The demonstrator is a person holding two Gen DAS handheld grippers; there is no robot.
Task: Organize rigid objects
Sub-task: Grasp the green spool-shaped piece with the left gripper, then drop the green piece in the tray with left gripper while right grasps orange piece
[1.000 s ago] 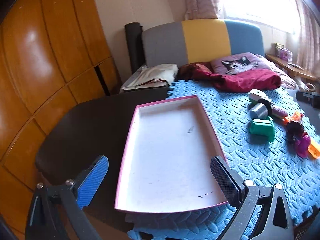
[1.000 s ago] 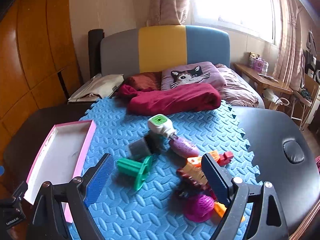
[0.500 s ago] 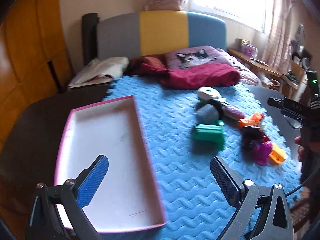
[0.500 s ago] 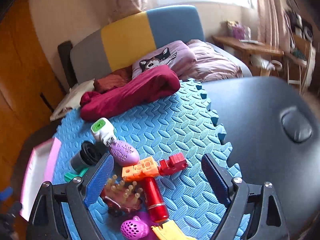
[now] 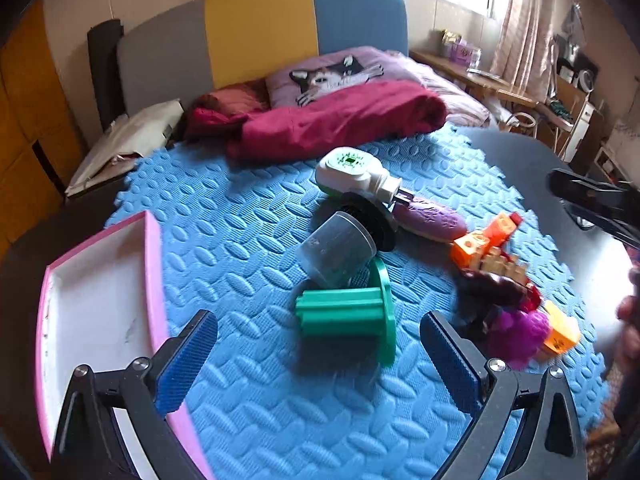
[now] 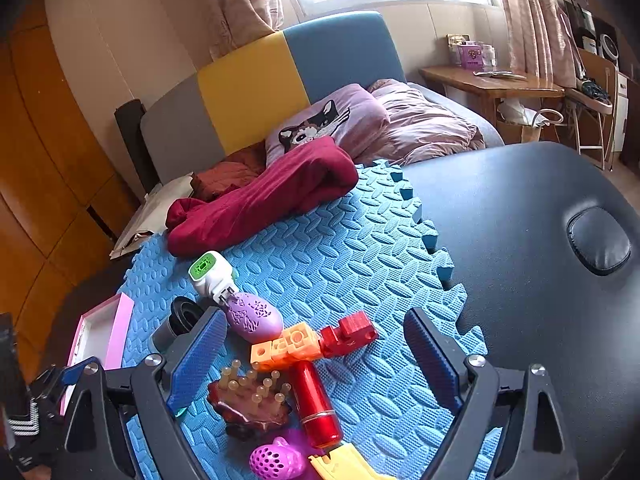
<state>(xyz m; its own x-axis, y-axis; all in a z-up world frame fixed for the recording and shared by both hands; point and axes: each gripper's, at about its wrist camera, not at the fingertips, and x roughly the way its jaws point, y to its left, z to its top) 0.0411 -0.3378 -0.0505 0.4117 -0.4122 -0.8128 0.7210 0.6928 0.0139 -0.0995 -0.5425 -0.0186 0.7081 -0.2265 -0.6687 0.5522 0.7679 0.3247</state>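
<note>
The green spool (image 5: 348, 314) lies on its side on the blue foam mat (image 5: 248, 232), just ahead of the left gripper (image 5: 320, 344), whose jaws stand wide open and empty. It looks like light, stiff plastic; the ribbed core should give a surer hold than the thin flange. The right gripper (image 6: 316, 344) hangs open over the red cylinder (image 6: 316, 404). The pink tray (image 5: 96, 312) sits at the mat's left.

My tongs' ribbed blue pads (image 5: 188, 356) look rubbery. The foam mat (image 5: 248, 240) is matt and embossed, the green spool (image 5: 344, 316) smooth plastic. The red tube (image 6: 316, 404) shines glossy; the table (image 6: 520, 240) looks like dark leatherette.
</note>
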